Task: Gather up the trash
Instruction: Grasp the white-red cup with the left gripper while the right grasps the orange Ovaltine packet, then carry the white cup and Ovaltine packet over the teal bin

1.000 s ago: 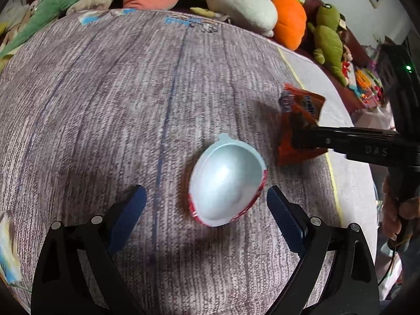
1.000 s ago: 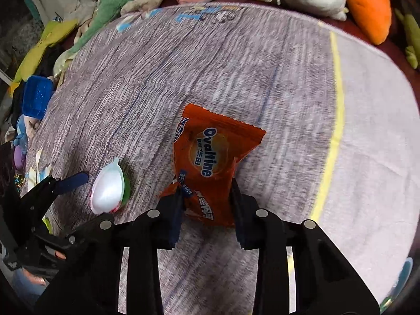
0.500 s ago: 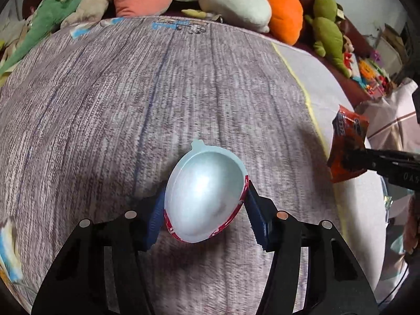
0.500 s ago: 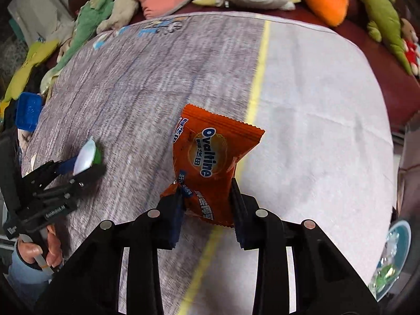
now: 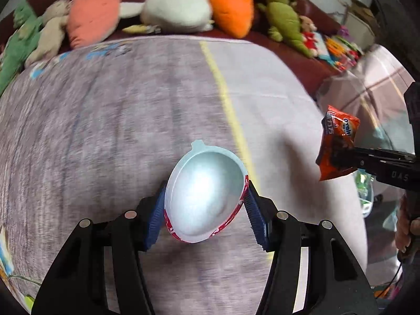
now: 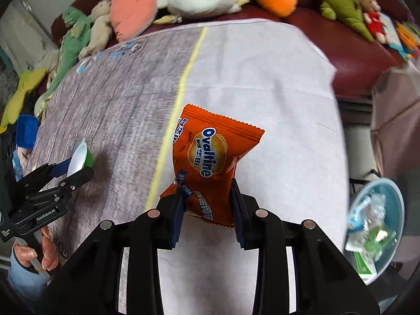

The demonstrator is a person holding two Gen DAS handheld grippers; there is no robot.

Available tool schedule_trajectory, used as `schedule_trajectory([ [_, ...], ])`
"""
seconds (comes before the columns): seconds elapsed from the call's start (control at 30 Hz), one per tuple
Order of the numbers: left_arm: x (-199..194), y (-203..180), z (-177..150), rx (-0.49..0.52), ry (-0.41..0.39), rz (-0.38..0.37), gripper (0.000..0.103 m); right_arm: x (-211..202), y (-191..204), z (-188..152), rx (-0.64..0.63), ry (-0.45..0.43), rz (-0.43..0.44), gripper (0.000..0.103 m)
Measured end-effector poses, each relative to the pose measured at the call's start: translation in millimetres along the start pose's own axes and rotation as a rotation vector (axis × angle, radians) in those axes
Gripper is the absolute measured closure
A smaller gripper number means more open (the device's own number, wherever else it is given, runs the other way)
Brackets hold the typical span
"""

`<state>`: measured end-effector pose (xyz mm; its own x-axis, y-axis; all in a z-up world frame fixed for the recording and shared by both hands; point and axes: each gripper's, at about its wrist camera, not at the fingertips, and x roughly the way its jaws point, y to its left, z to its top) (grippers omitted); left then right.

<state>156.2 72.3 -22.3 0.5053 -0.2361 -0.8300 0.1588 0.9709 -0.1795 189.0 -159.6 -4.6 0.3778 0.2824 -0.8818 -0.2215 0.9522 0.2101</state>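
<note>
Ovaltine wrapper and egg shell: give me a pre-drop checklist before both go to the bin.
1. Right gripper shut on Ovaltine wrapper: ok.
2. Left gripper shut on egg-shaped shell: ok.
3. Both pieces lifted off the table: ok.
4. Blue bin in view, low right: ok.
5. Wrapper above the bin: not ok, over the table.
6. Room left in the bin: cannot tell.
</note>
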Motion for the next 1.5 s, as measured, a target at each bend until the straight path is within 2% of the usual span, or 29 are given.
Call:
schedule_trajectory([
  [0.3,4.4,-98.6,8.8,0.140,0.012,-0.072,0.045,-51.5,-84.0,-35.8,0.126,-0.071,-0.028,0.072],
  [0.57,17.4,-179.4,11.0,0.247,0.041,-0.129,0.045,-81.6,-159.5,-71.4,0.262,-0.122,-0.061,0.072],
  [0.9,40.3,-275.7,6.2,0.367,0.087,-0.204,0.045,-108.2,-227.1,-112.7,0.363,-0.159,-0.116,0.072],
  [1.27,69.5,-344.6,0.7,0.440,0.146,-0.258,0.045,-125.6,-286.3,-144.1,0.450,-0.165,-0.155,0.072],
  [1.5,95.6,-367.7,-5.2,0.465,0.196,-0.276,0.045,-128.5,-311.5,-153.4,0.491,-0.163,-0.172,0.072],
])
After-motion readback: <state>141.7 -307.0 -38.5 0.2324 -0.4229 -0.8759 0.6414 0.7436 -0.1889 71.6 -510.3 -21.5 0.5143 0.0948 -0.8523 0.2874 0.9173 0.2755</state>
